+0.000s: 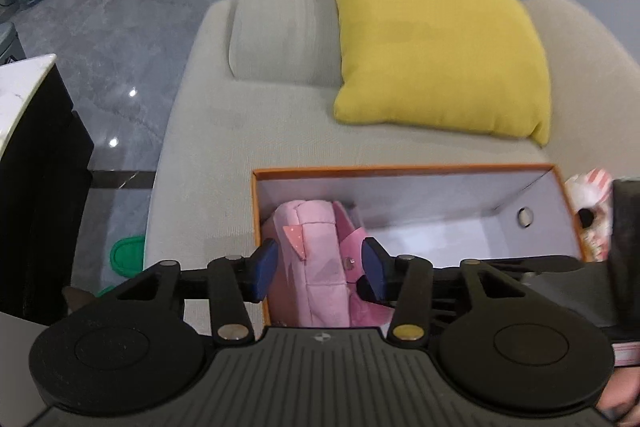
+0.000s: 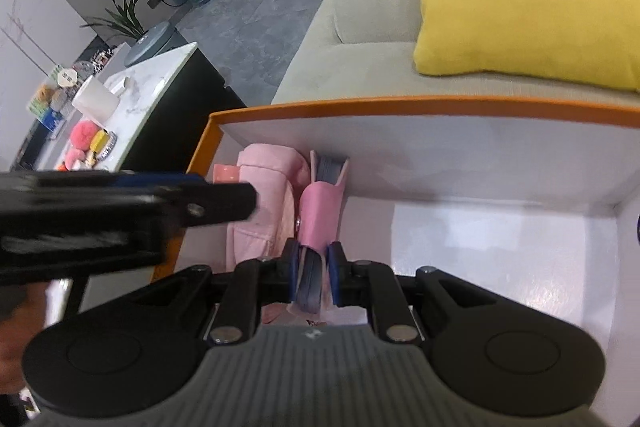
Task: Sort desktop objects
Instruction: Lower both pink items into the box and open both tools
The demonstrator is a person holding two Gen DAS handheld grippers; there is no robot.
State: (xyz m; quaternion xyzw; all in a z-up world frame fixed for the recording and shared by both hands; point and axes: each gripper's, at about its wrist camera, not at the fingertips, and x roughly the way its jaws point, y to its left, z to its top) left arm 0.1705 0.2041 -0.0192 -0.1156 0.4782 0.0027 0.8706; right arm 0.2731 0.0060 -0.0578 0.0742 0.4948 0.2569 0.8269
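Gripping pink notebook [image 2: 320, 215] on edge, right hand-held gripper [image 2: 314, 271] | spine lengthwise in orange box [image 2: 400, 107] | left hand-held gripper [image 1: 320, 269] wide

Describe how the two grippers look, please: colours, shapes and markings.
Both the left gripper and the right gripper look alike: black linkage arms with silver pivot pins, two round black discs, a ribbed dark grey body bearing a small pale emblem, and jaws faced with blue pads.

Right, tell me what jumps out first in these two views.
The big mustard-yellow cushion on the beige sofa dominates. In front of it sits an open orange-edged cardboard box with a pink fabric pouch at its left end. The right claw is shut on a pink-covered notebook inside.
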